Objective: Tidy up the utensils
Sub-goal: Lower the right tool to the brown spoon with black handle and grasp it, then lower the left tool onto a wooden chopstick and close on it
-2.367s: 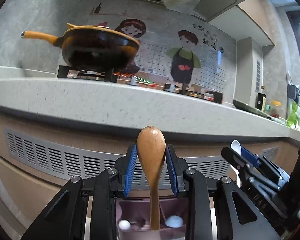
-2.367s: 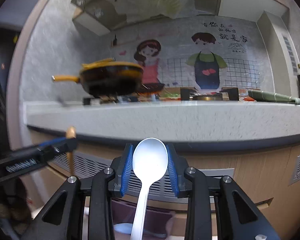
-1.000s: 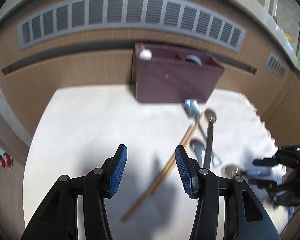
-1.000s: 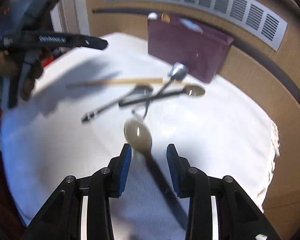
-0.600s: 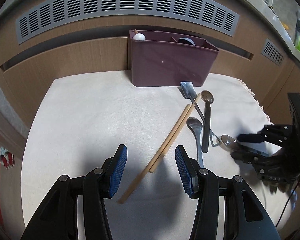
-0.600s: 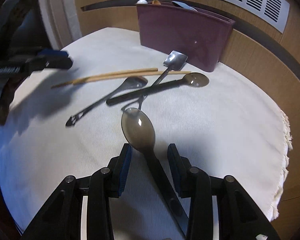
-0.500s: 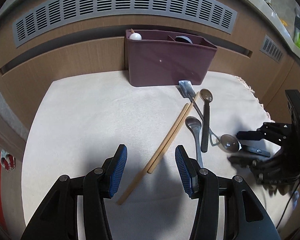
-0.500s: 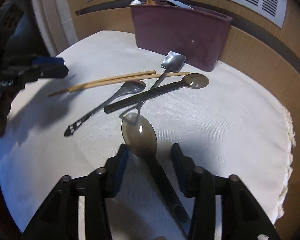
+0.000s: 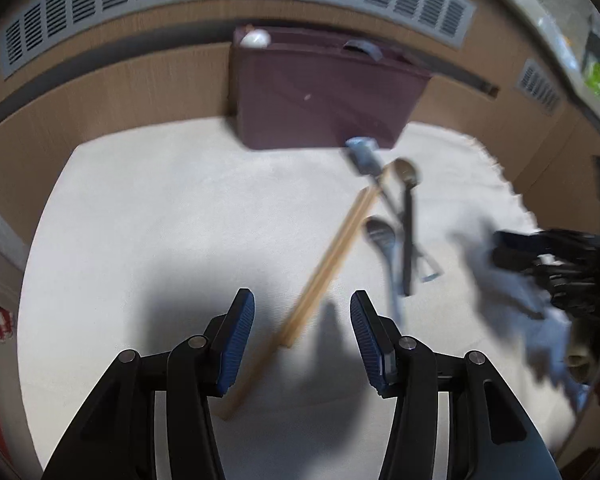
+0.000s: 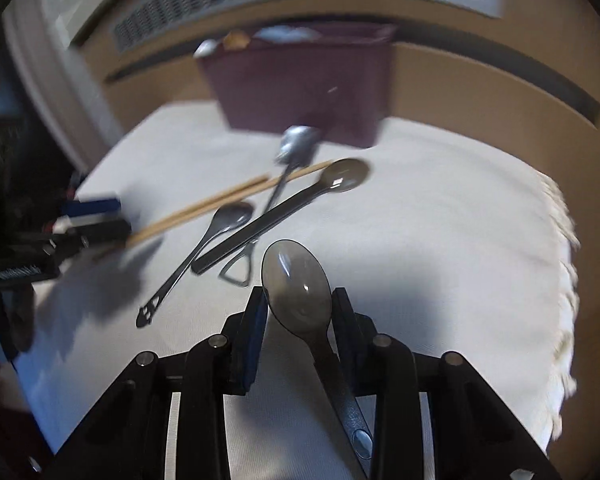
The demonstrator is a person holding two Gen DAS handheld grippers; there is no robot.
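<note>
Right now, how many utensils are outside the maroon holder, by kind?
Chopsticks: 2
Spoons: 4 (square-headed spoon, silver spoon, black-handled spoon, smoky spoon)
Total: 6

A translucent smoky-grey plastic spoon (image 10: 298, 286) sits bowl-forward between the pads of the right tongs (image 10: 299, 300), its handle running back beneath them. On the cream cloth lie two pale wooden chopsticks (image 9: 332, 248) side by side, a small steel spoon (image 10: 204, 246), a long dark-handled spoon (image 10: 276, 216) and a slim metal scoop (image 10: 296, 144), crossing one another. Behind them stands a maroon plastic utensil box (image 9: 320, 96) holding a white spoon (image 9: 255, 39).
</note>
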